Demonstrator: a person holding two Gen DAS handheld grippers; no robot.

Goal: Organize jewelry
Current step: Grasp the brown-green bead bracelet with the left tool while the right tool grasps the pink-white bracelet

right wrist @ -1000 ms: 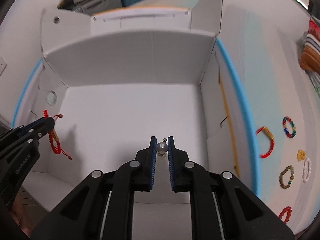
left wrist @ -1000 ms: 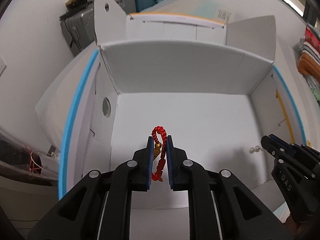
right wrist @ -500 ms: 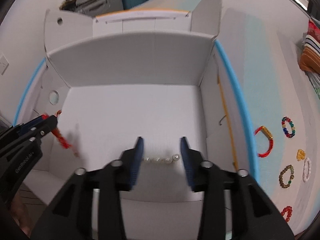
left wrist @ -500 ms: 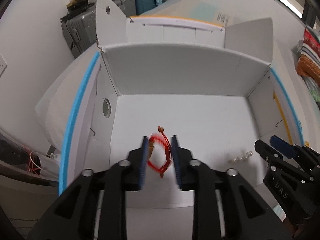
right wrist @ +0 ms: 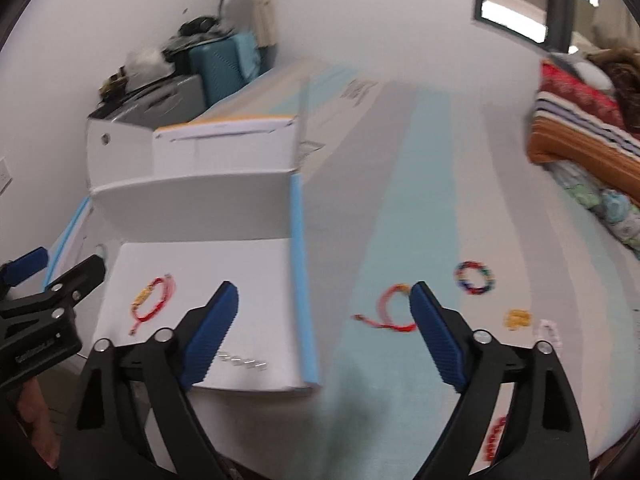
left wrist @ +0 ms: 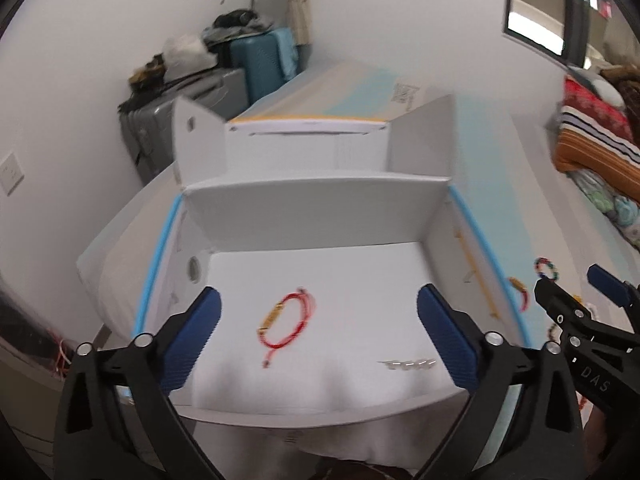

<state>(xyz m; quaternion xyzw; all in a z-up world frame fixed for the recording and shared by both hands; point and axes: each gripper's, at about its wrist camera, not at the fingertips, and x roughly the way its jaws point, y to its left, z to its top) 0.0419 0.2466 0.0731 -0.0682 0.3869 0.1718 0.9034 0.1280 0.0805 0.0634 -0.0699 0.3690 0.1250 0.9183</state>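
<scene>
Jaws now spread wide, red bracelet (left wrist: 286, 322) dropped in box (left wrist: 316, 200), pearls (left wrist: 406, 365) too.

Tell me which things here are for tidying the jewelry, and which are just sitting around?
For the job:
- white box
- red cord bracelet and pearl strand, both in the box
- multicolored bead bracelet, red bracelet, yellow charm and white bead bracelet on the table
- both open hand-held grippers, left and right

Just lying about:
- suitcases
- folded blankets

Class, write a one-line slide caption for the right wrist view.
Open right gripper above the table, red bracelet and pearls lying in the white box.
</scene>
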